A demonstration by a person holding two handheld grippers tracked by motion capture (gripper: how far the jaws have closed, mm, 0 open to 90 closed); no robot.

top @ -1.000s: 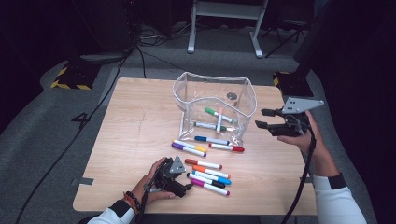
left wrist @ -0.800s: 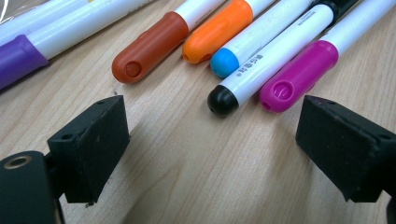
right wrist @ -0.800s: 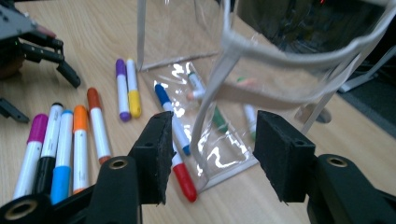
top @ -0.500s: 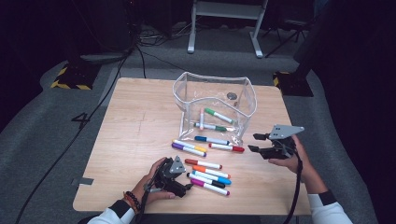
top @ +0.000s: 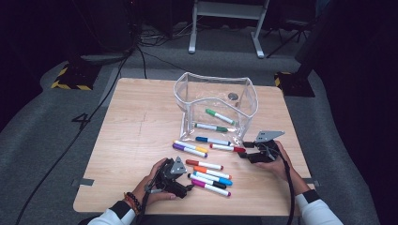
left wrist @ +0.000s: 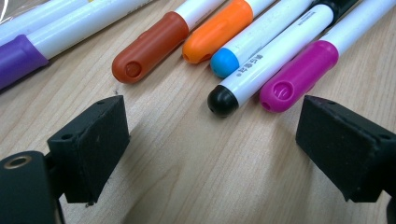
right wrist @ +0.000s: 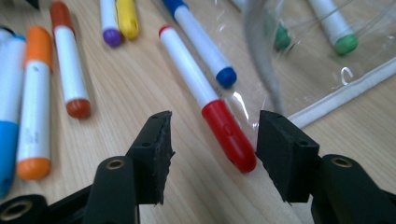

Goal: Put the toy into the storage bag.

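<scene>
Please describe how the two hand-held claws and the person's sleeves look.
Both claws are black. The left claw and the right claw each carry a grey three-cornered plate on top. Their jaws are blocky black pads with small holes and brass-coloured screws at the base. A black cable trails from the right claw. The sleeves are white with dark cuffs; the left wrist wears a beaded bracelet.

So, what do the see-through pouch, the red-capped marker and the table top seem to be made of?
Pouch: probably soft clear vinyl; it is transparent, glossy, with a pale sewn-looking edge. Red-capped marker: smooth plastic, white barrel and shiny red cap with highlights. Table top: light wood or wood-look laminate; grain lines show, matte finish. The right tongs stand open around the marker's cap.
</scene>
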